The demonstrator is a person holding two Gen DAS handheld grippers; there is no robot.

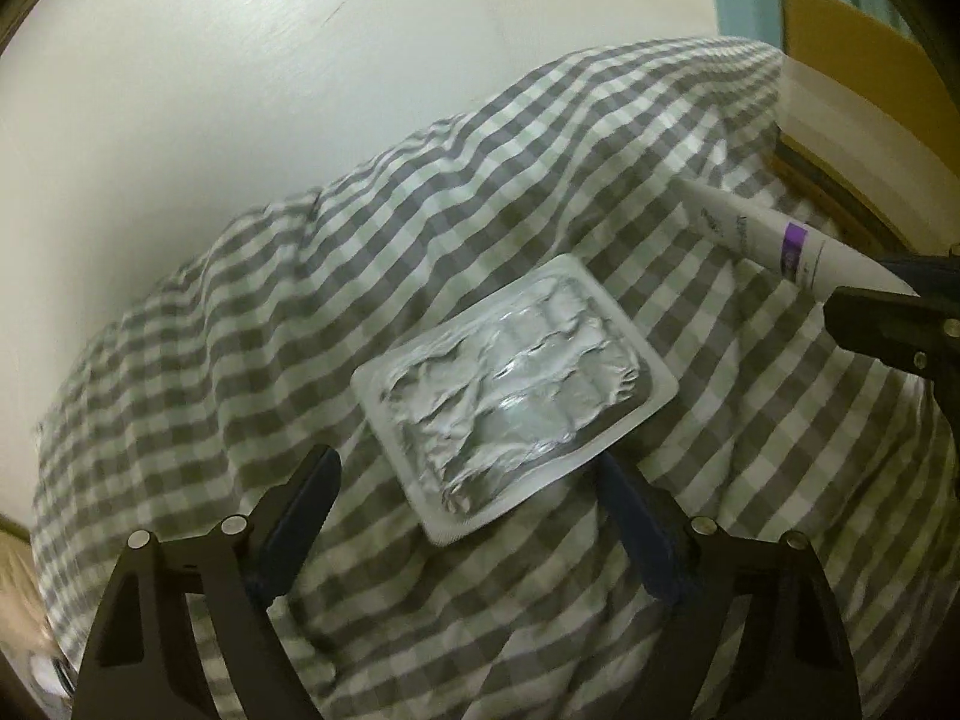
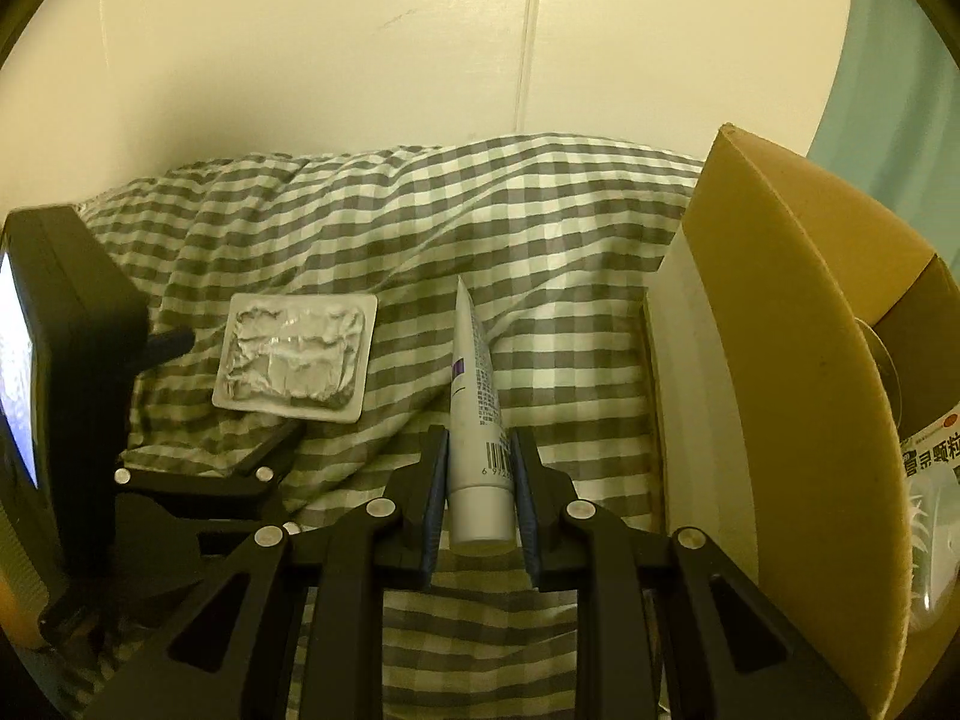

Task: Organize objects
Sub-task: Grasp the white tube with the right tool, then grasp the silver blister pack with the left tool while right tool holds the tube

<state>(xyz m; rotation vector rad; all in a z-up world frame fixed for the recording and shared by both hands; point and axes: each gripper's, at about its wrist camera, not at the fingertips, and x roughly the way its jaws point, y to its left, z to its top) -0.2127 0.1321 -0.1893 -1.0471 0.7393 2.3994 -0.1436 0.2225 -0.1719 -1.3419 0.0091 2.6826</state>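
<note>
On checked cloth (image 2: 540, 228), crumpled foil blister pack (image 1: 513, 393)

The cardboard box (image 2: 798, 324) is cut off by the right edge of the right wrist view, the packet (image 2: 933, 462) inside it shows only partly, and the small print on the tube (image 2: 477, 372) beside the box is too small to read.
</note>
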